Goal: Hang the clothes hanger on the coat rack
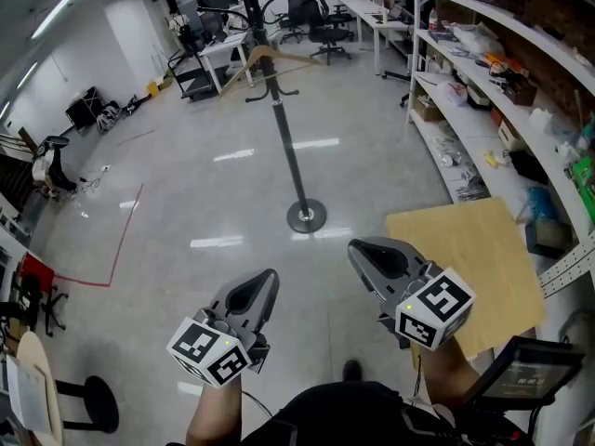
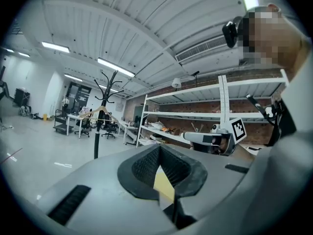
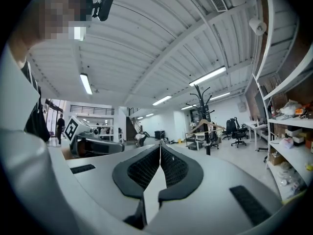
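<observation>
Both the left tongs (image 1: 269, 278) and right tongs (image 1: 357, 248) sit fully closed (empty).

Left tool (image 1: 269, 277), right tool (image 1: 359, 248) point level, jaws together

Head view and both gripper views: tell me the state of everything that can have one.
clothes hanger: hanging on the coat rack, held by neither gripper
coat rack: standing upright on its round base
left gripper: jaws together, nothing between them
right gripper: jaws together, nothing between them
</observation>
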Demonstrator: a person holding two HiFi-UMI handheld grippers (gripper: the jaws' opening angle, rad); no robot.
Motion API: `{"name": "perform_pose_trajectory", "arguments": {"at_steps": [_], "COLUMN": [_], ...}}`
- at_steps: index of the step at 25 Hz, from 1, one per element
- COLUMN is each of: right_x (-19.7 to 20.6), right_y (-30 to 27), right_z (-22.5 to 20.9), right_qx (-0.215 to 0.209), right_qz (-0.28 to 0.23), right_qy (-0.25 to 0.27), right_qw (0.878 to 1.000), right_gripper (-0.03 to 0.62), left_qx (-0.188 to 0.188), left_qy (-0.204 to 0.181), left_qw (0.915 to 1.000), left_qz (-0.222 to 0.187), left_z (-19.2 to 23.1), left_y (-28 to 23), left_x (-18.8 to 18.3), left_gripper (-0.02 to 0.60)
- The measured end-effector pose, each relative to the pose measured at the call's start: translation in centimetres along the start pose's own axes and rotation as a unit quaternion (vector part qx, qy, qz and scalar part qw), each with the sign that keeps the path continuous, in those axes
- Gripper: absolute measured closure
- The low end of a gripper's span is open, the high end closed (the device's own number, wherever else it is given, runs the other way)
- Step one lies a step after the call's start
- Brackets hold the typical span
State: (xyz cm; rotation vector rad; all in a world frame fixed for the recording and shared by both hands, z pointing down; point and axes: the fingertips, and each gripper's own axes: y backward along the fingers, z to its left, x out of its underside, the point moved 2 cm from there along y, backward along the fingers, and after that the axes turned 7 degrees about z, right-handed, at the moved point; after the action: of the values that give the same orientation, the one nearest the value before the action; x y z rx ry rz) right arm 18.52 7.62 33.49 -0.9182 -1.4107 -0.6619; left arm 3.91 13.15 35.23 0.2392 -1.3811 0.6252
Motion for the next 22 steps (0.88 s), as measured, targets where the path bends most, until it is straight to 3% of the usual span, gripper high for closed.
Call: {"name": "perform_pose_trajectory", "arguments": {"at_steps": [6,12,22], "right_x": [0.4,2.4,4.0], "right_y": [0.9,2.2,6.0], "right_z": [4.4,13.0,22.4], "right_qx": [0.023,0.033,0.036], "right_qz": [0.005,0.018,0.033], "right_qy": [0.005,-0.003,0.001], "right_qw": [1.0,0.999,0.999], "right_gripper": [0.585,0.585,0.585], "left_qx": [-0.001,0.019,0.04], "left_qy": [-0.008,-0.006,0.008], "left_qw": [0.9998,0.9997,0.9992], "left_qz": [-0.02,-0.016,-0.004], "left_z": [-0.8,-2.9,-7.0], "left_y": [3.8,10.9,18.1], "left_x": [0.5,3.5,7.1], "left_gripper": [0.581,0.581,0.581]}}
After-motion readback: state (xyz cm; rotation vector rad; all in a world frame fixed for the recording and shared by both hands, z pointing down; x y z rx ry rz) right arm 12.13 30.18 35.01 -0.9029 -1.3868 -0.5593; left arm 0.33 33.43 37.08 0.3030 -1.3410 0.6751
